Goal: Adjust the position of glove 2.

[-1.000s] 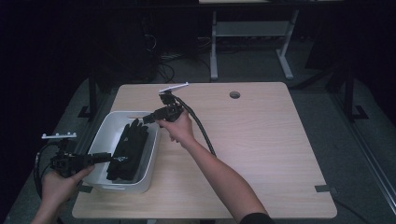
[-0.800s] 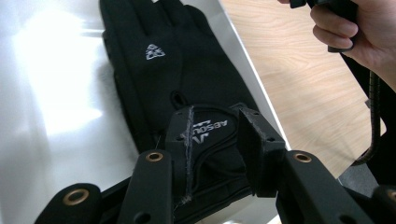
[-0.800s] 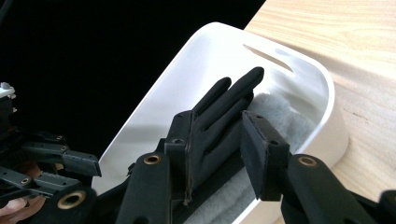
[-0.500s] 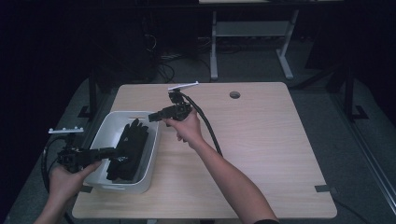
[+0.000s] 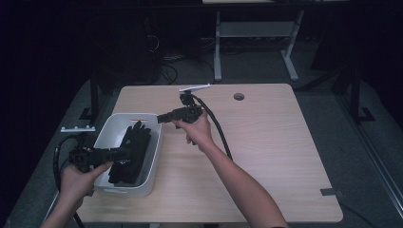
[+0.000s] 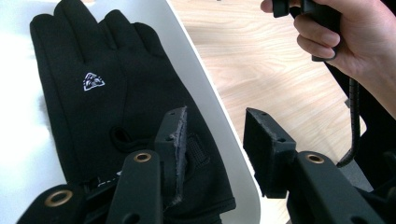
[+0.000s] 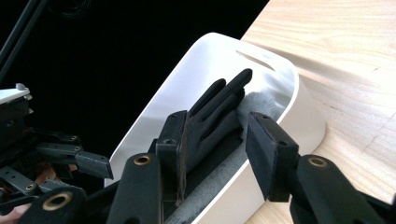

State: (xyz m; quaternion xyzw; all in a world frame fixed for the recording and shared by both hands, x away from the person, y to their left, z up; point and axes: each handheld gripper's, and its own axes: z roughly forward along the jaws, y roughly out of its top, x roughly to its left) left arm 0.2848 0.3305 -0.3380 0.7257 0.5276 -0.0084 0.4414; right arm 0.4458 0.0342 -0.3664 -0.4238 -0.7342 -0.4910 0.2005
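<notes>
A white bin stands at the table's left with black gloves lying in it. My left gripper hovers over the gloves near the bin's front. Its jaws have just been opening and hold nothing. In the left gripper view the open left gripper hangs above a glove with a white logo and the bin's rim. My right gripper points at the bin's far right corner, just outside it. In the right gripper view the right gripper has also just been opening, empty, with glove fingers beyond.
The wooden table stretches bare to the right of the bin, with a round cable hole near its far edge. A black cable trails from the right gripper along the forearm. A desk frame stands on the dark floor behind.
Both grippers have opened wider. The right gripper drew back to the right, off the bin. The left gripper shifted a little forward over the gloves, which stay in the bin.
</notes>
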